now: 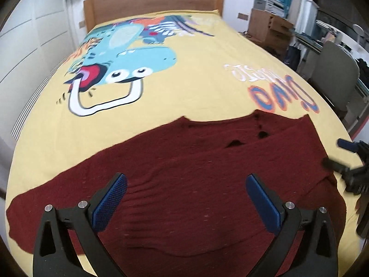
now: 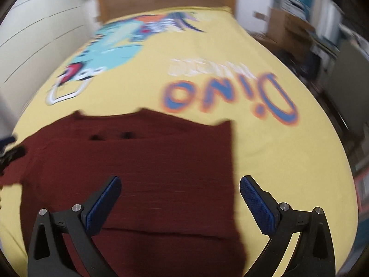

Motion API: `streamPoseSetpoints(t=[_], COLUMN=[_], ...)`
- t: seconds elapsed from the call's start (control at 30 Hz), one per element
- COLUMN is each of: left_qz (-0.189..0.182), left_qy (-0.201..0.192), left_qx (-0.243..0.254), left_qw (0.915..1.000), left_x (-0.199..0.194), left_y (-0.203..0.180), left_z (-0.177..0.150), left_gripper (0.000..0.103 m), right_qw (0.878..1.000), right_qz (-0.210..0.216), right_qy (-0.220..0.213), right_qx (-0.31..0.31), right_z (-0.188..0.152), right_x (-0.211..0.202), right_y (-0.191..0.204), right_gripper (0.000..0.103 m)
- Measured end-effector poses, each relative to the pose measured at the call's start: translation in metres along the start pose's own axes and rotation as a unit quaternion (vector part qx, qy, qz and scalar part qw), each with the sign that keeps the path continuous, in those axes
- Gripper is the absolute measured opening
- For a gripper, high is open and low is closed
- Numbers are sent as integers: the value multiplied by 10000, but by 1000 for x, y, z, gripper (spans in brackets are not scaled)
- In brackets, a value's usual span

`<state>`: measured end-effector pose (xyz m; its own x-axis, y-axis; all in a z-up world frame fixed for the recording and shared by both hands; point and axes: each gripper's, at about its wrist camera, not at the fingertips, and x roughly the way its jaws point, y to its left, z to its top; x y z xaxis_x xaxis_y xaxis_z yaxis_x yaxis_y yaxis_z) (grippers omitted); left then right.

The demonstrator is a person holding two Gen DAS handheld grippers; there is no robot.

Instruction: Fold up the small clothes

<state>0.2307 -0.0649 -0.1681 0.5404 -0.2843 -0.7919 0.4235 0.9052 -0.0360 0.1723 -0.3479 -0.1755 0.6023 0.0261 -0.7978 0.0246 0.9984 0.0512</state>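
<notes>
A dark red knitted sweater [image 1: 184, 184] lies spread flat on the yellow bed cover, one sleeve stretched out to the left. My left gripper [image 1: 186, 181] is open and empty, hovering over the sweater's middle. In the right wrist view the sweater [image 2: 143, 166] shows with a straight right edge, as if that side is folded in. My right gripper [image 2: 180, 183] is open and empty above the sweater's right part. The right gripper also shows at the right edge of the left wrist view [image 1: 346, 164]. The right wrist view is blurred.
The bed cover [image 1: 196, 87] is yellow with a blue dinosaur print and "Dino" lettering. A wooden headboard [image 1: 152, 2] stands at the far end. A white wall runs along the left. Cardboard boxes [image 1: 267, 27], a chair [image 1: 332, 80] and clutter stand to the right of the bed.
</notes>
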Motion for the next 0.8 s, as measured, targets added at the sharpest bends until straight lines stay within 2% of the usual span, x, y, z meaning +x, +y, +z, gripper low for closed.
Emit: streamPoseSetpoints(t=[0.13,0.27,0.4,0.6,0.7,0.8], left_qz=[179,215,372,704,550,444], left_qy=[319,792,948,965,1107,1128], left_qx=[181,65,-131,-178,-447,-728], left_qw=[9992,9966,9947,9927,9913,9900], left_x=[24,55,57,53,58,61], left_y=[-15,-10,2,27,38,44], left_z=[-27,-52,-70,-75,-82,-87], left_gripper=[102,102,102,102,102,102], right_qw=[9992,9967,9972,9969,9970,9966], right_qz=[106,-120,-192,-492,-367,-404], right_qy=[200,474,590,601,679,699], right_qx=[-342,-643,-411,-80,-4,-175], right_z=[-18,-45,-59,-56,-57,-60], right_x=[27,60,68,67,68,71], right_y=[37,56,34,-11,-25,-21], right_gripper=[102,102,102,102,102,102])
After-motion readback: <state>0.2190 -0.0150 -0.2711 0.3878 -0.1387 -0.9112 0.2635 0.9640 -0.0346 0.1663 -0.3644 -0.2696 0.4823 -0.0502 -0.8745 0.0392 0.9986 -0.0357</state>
